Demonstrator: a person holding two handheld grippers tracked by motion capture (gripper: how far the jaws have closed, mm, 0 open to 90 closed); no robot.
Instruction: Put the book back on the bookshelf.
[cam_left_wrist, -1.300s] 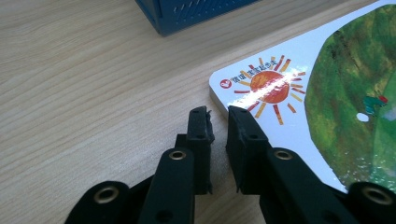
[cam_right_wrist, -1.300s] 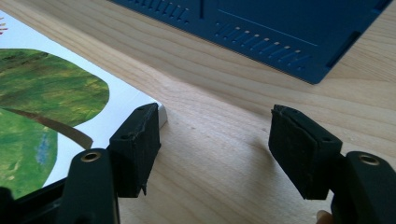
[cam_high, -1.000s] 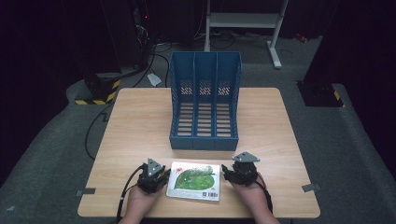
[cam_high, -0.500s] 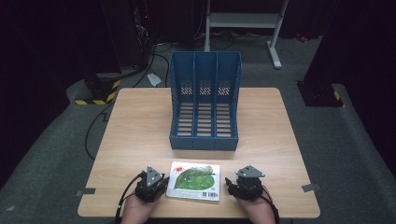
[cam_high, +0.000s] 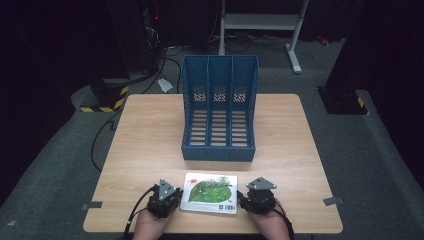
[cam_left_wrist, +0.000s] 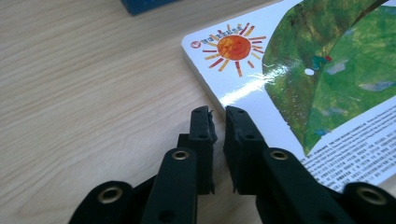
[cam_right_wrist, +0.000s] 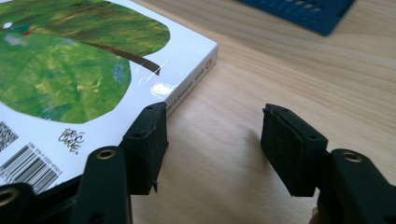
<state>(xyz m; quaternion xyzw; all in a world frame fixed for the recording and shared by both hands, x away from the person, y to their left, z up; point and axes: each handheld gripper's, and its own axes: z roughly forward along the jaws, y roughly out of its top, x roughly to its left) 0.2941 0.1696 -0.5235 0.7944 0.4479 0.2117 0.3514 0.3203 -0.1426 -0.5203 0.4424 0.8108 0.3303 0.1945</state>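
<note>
A dark room with cables and a metal stand surrounds my light wooden tabletop (cam_high: 150, 150). The book (cam_high: 210, 192) lies flat by the near edge, about midway along it, its back cover up: a big green leaf on white, an orange sun at one corner, a barcode and small print at another, the glossy board catching glare. It looks stiff and thick-edged, likely a board book. My left gripper (cam_left_wrist: 215, 115) sits at the book's left edge with its jaws drawn almost together beside that edge; they have just been closing, and nothing is between them that I can see. My right gripper (cam_right_wrist: 212, 122) is at the book's right edge, jaws half apart and just now narrowing; one pad overlaps the cover's edge while the other stands over bare wood, so it grips nothing. Beyond, near the middle toward the far edge, stands the blue file rack (cam_high: 219, 107) with three empty slots. I judge the work barely begun: the book is not lifted, and standing it in a slot remains.
</note>
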